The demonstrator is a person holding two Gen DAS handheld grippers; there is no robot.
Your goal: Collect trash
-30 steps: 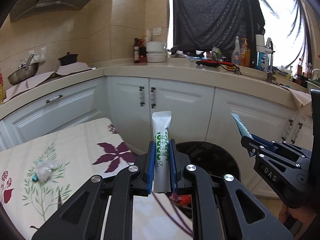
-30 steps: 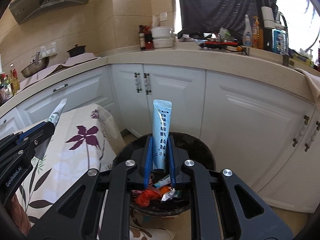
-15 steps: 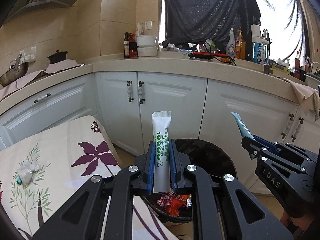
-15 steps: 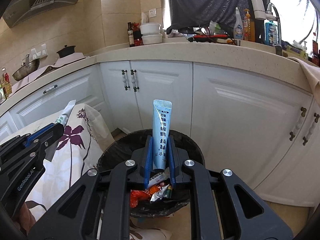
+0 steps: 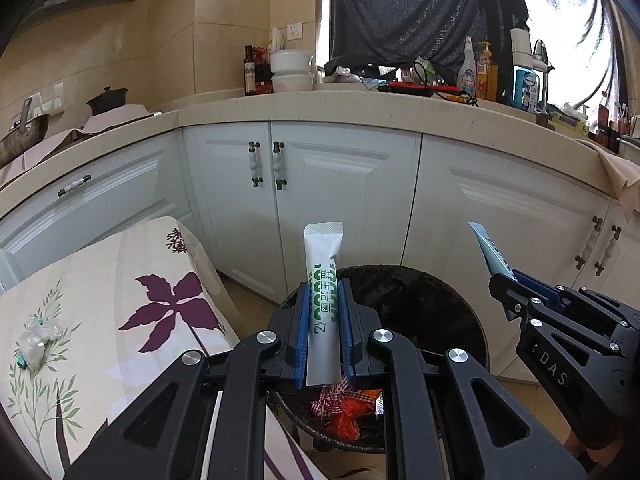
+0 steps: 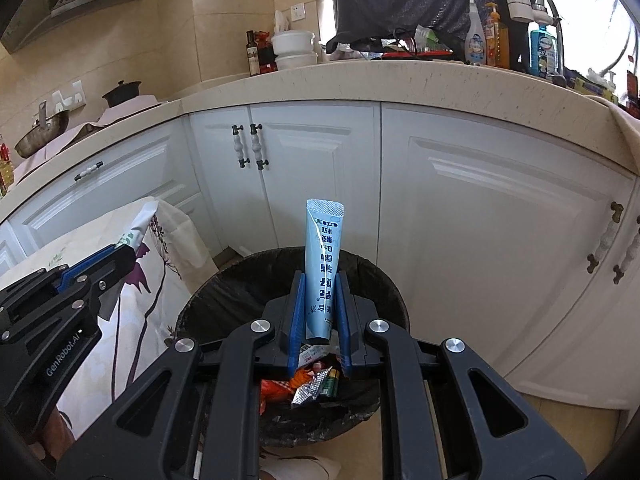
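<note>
Left tool [image 5: 324, 334] clenched on a white sachet with green print [image 5: 323, 280], gripped low so most of it stands upright above the blue pads [image 5: 303, 332]. Right tool [image 6: 320, 320] likewise clamped on a pale blue sachet [image 6: 323, 264], seen also at 3 o'clock in the left view [image 5: 490, 250], jutting up and to 11 o'clock from its jaws. Both held by the bottom end, likely so each drops clear once released.

Black-lined bin [image 6: 224, 292] directly beneath and ahead of both tools, at 6 o'clock in each view, standing against the white cabinets [image 6: 480, 220]. Already holding red and orange wrappers [image 5: 348, 408] and a crumpled foil piece [image 6: 306, 394]. Tools angled down toward the opening, side by side, apparently positioned for a drop; release not yet made.

Floral-clothed surface [image 5: 100, 300] at 9 o'clock, touching or just beside the bin's left rim. One crumpled clear plastic scrap [image 5: 38, 338] lying there, well apart from the bin, probably the next piece to collect. Risk: light sachets fluttering past the rim if let go too high.
</note>
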